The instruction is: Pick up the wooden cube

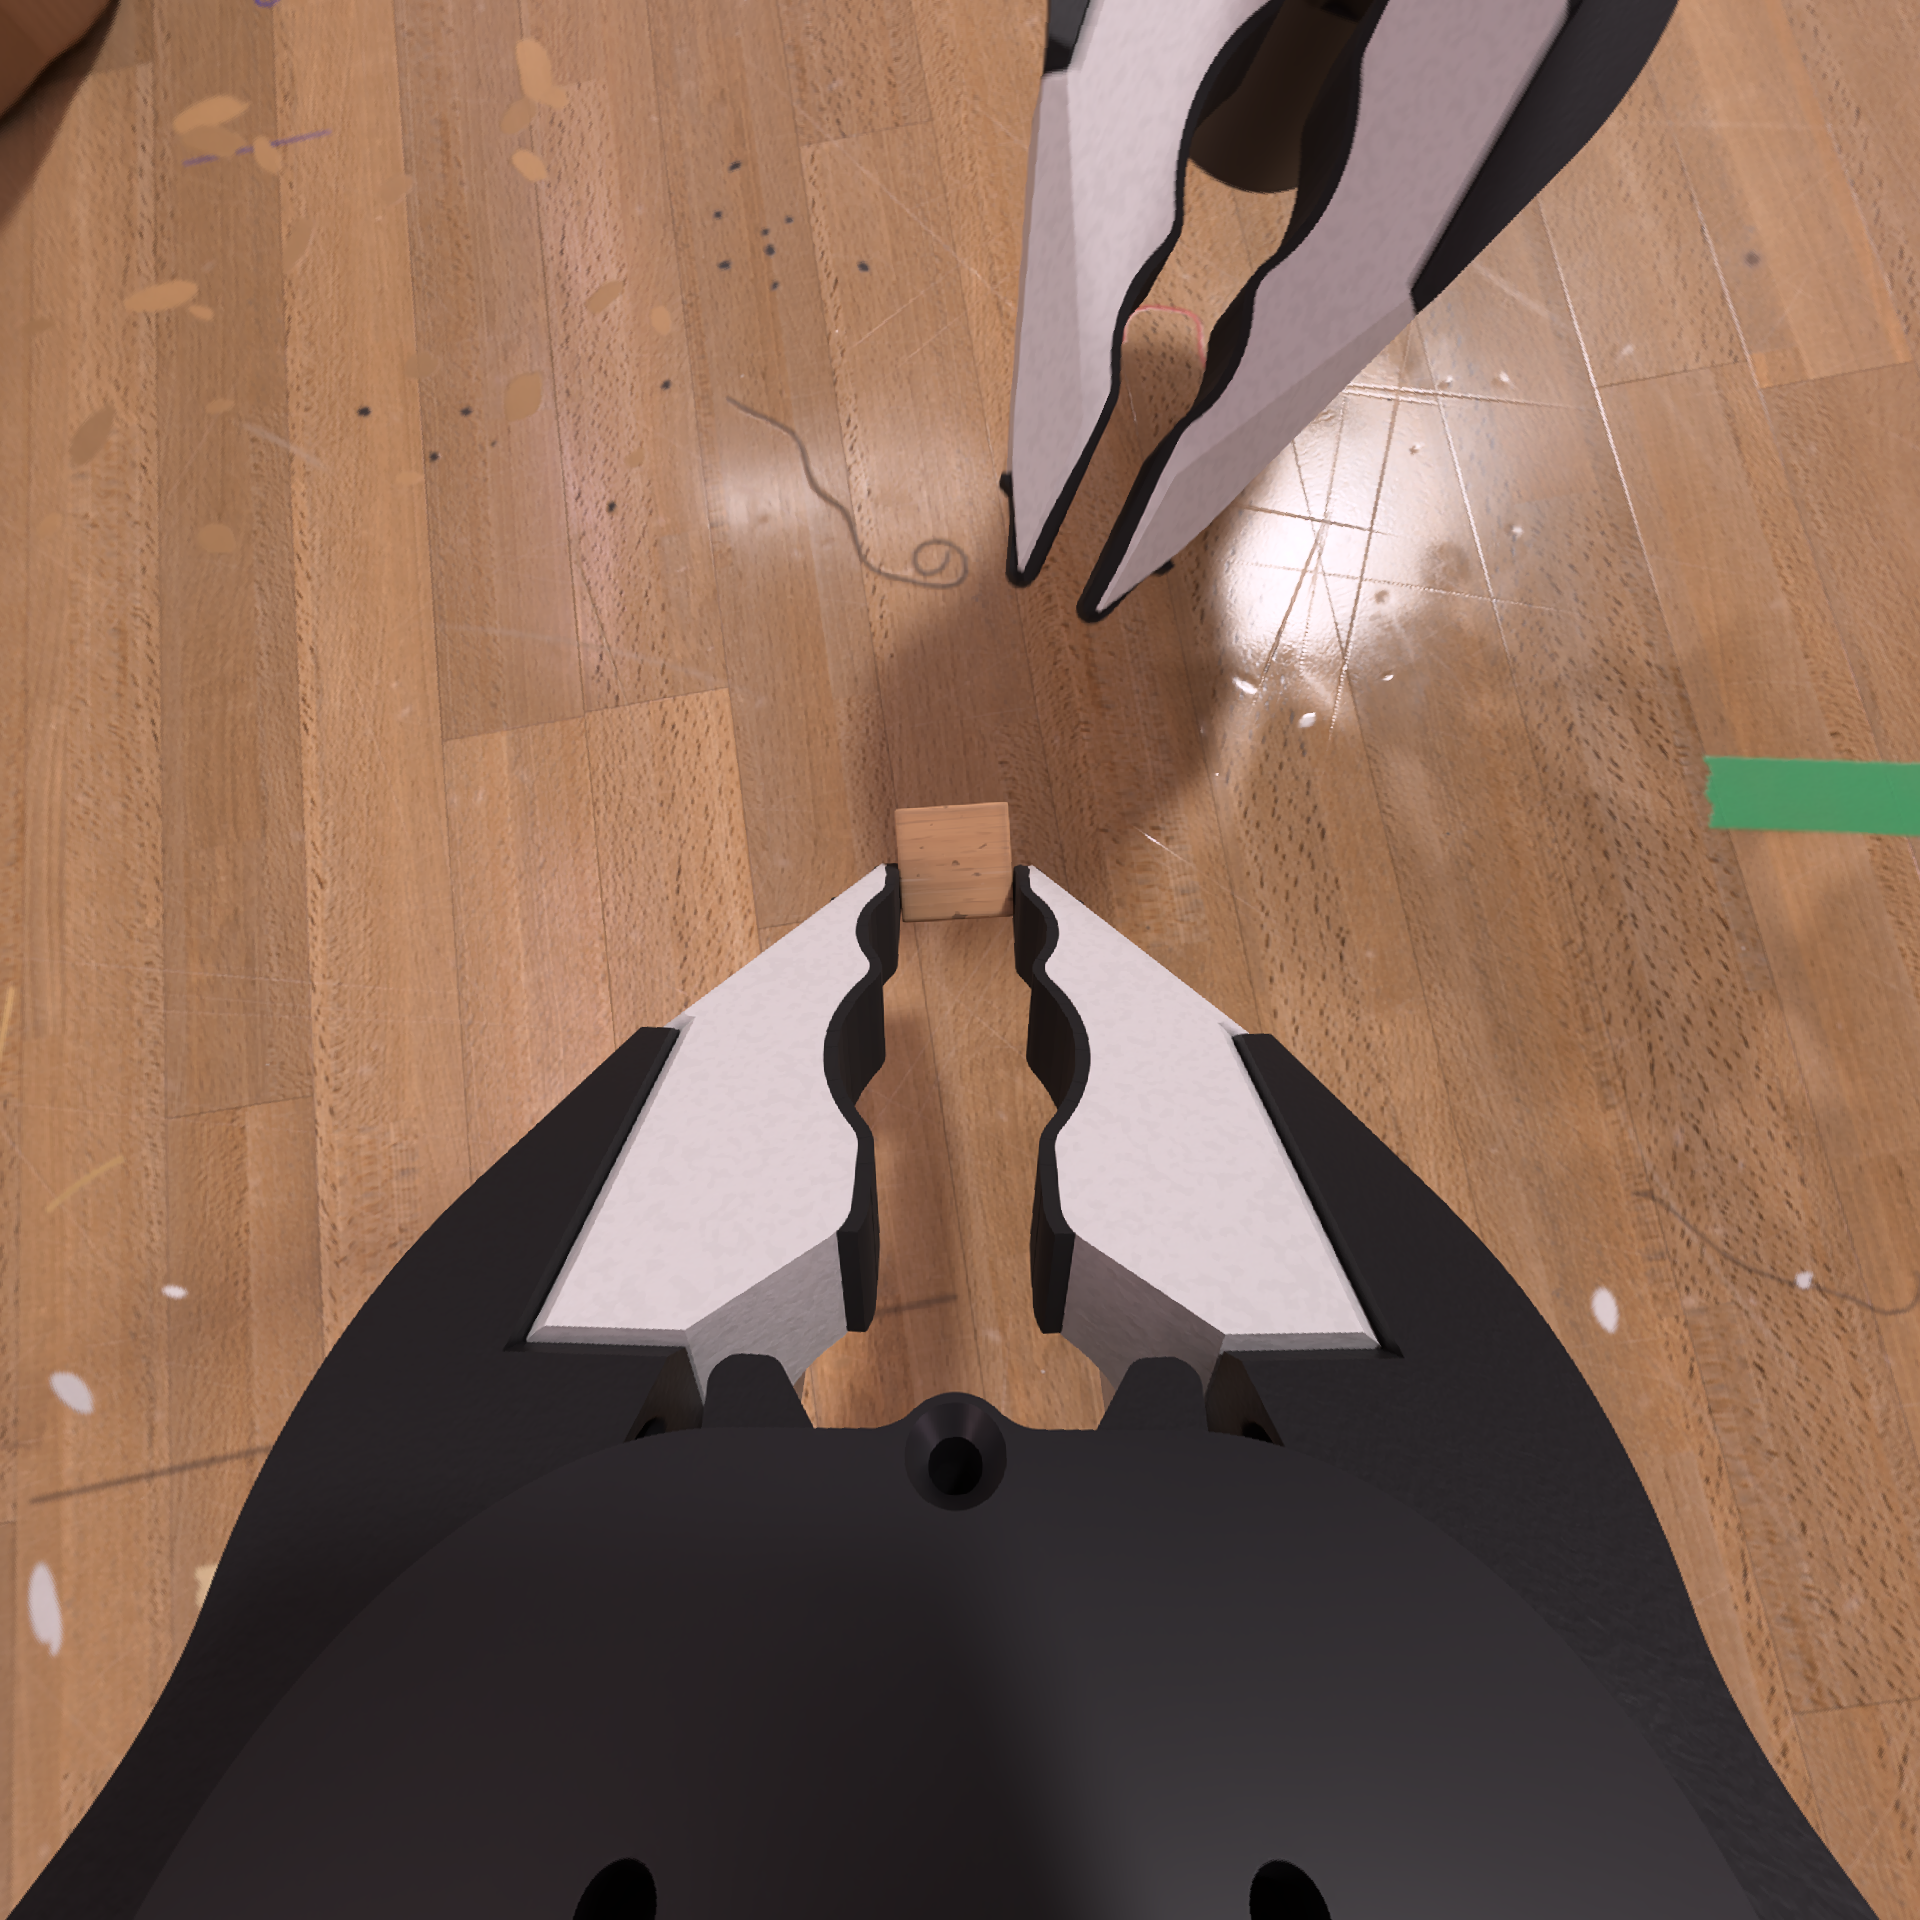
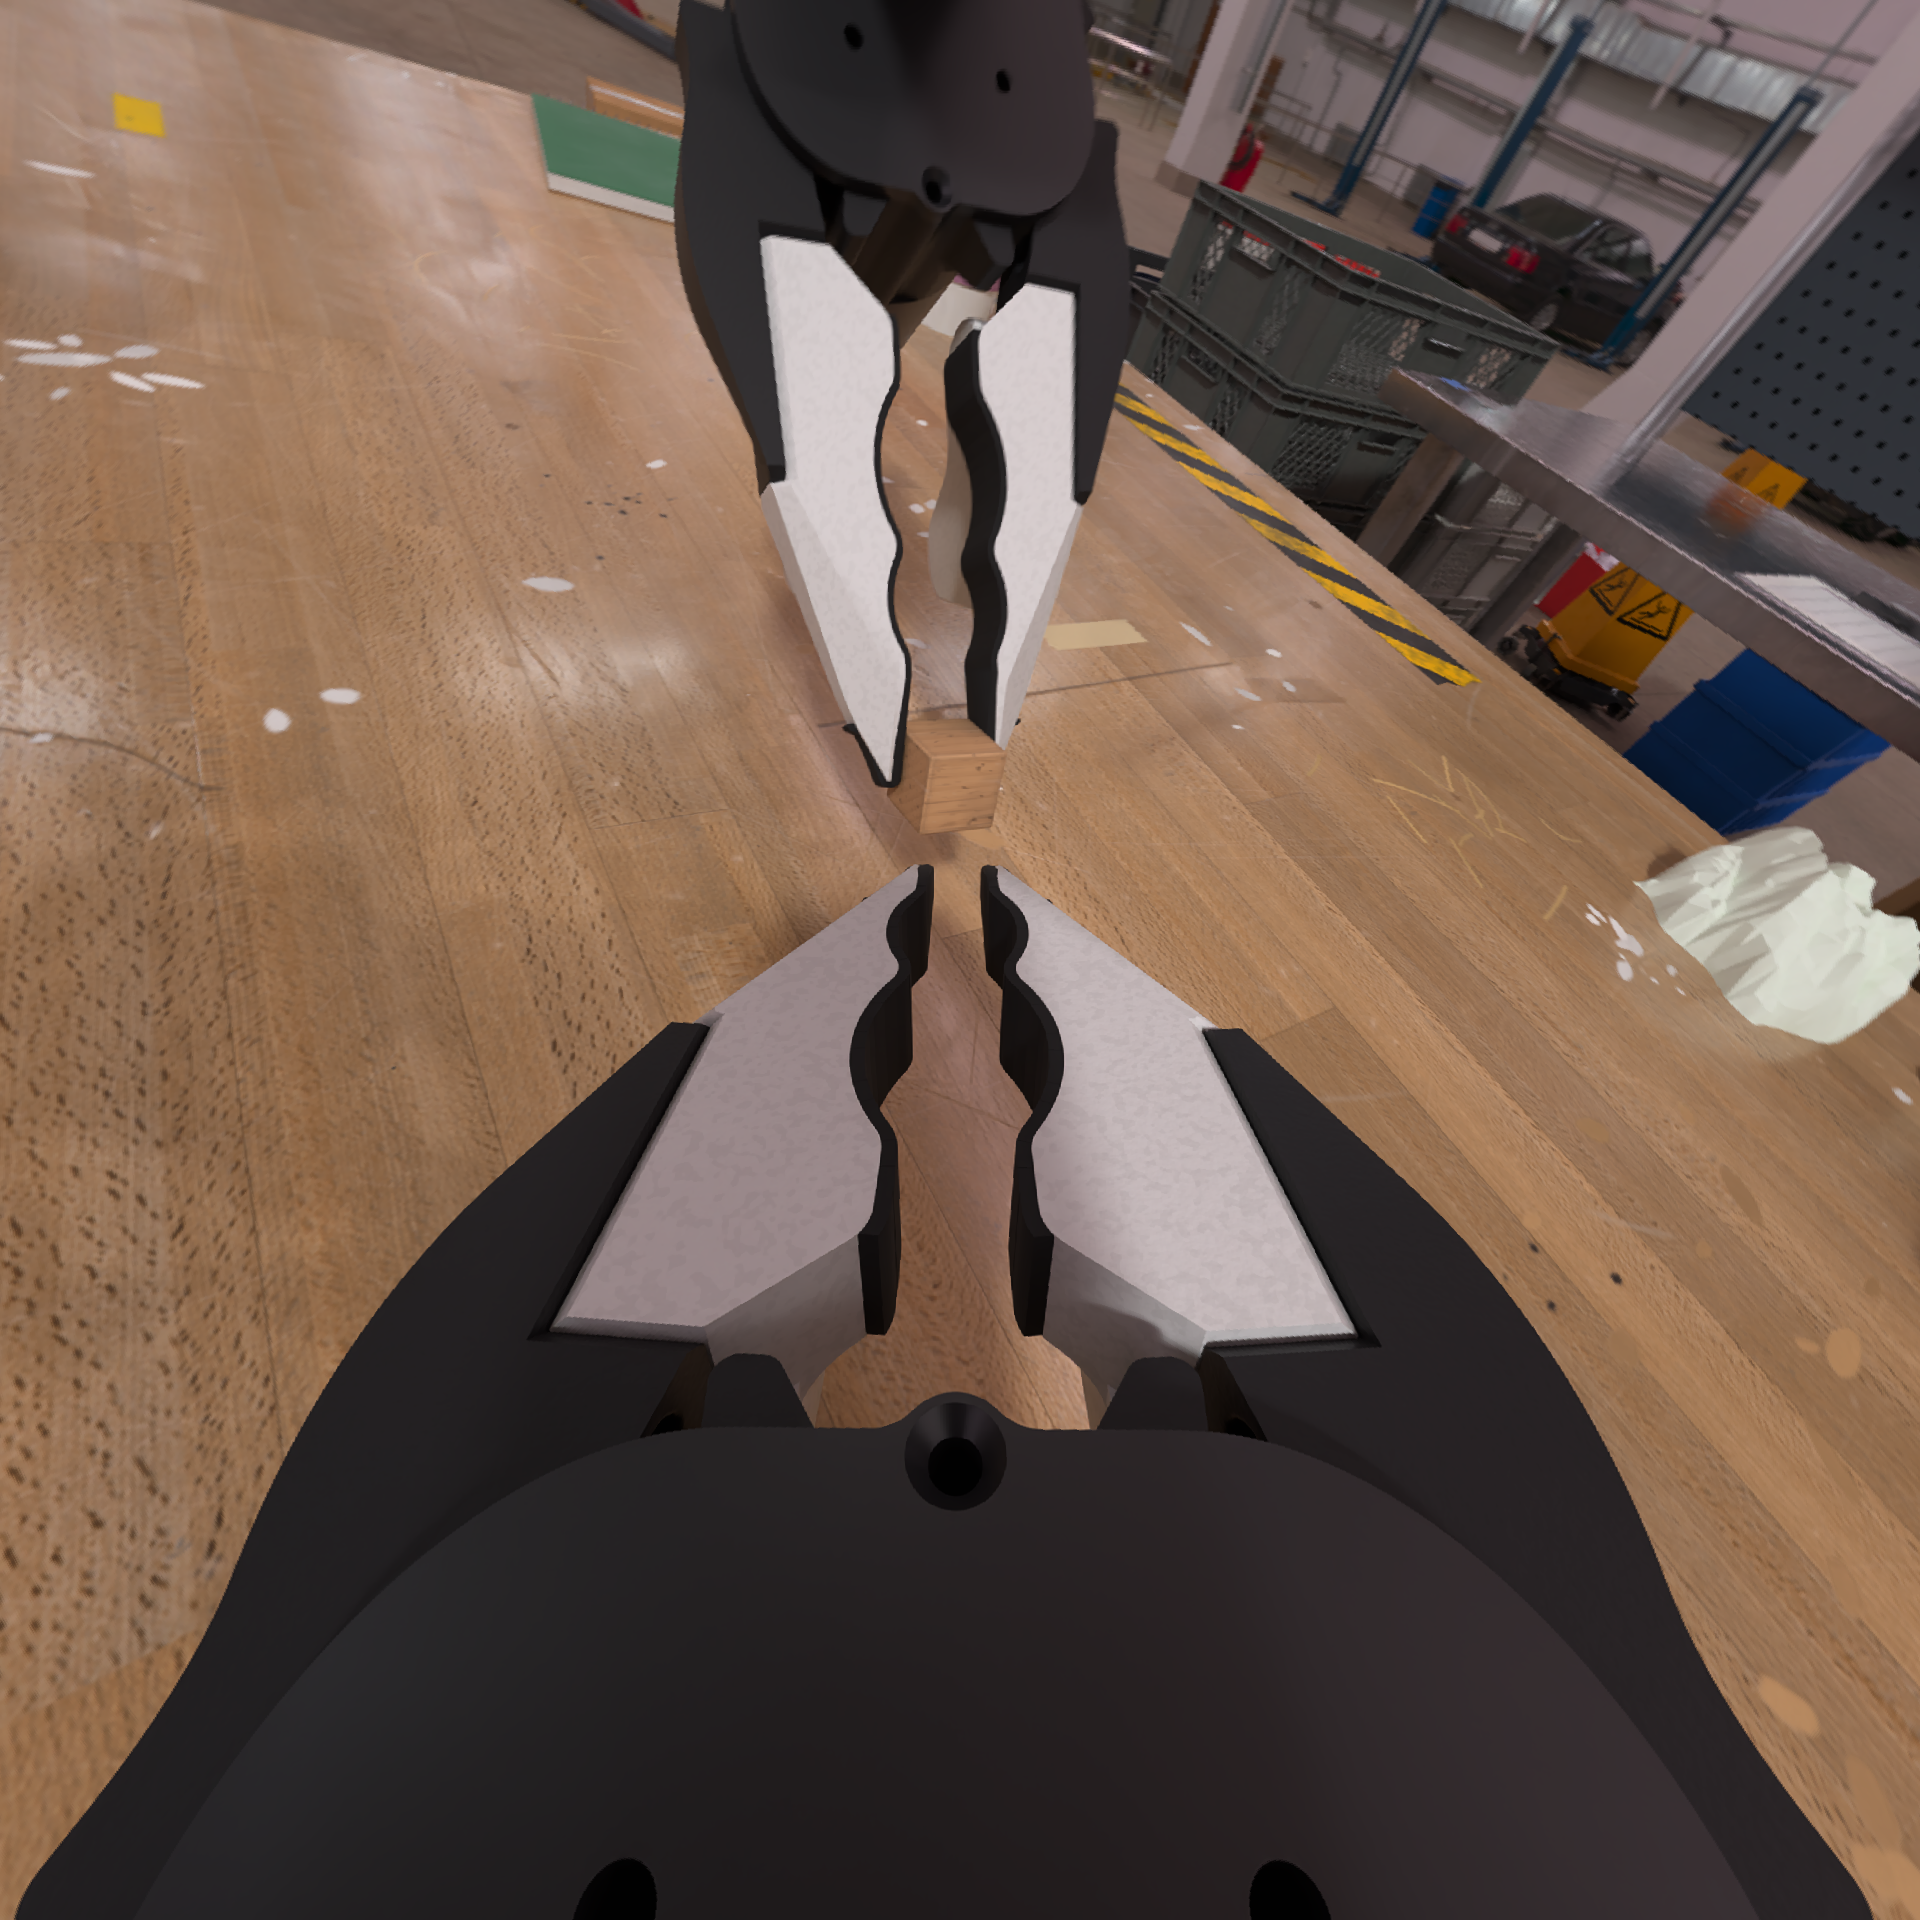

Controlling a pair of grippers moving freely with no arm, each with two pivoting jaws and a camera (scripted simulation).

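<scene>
resting on the wooden table (image 2: 416, 935), your wooden cube (image 1: 953, 860) sits clamped between the left gripper (image 1: 954, 878) fingertips. your right gripper (image 2: 957, 883) hangs just beside it, jaws narrowly parted, holding nothing.

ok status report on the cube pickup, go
Left gripper straddling wooden cube, fingertips at its sides. Cube looks still on the table. Right gripper empty, nearly closed, just short. Nothing in the way.

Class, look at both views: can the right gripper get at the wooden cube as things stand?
Probably not cleanly. The left gripper already straddles the wooden cube with a finger on each side, and the right gripper, nearly closed, is short of it.
</scene>
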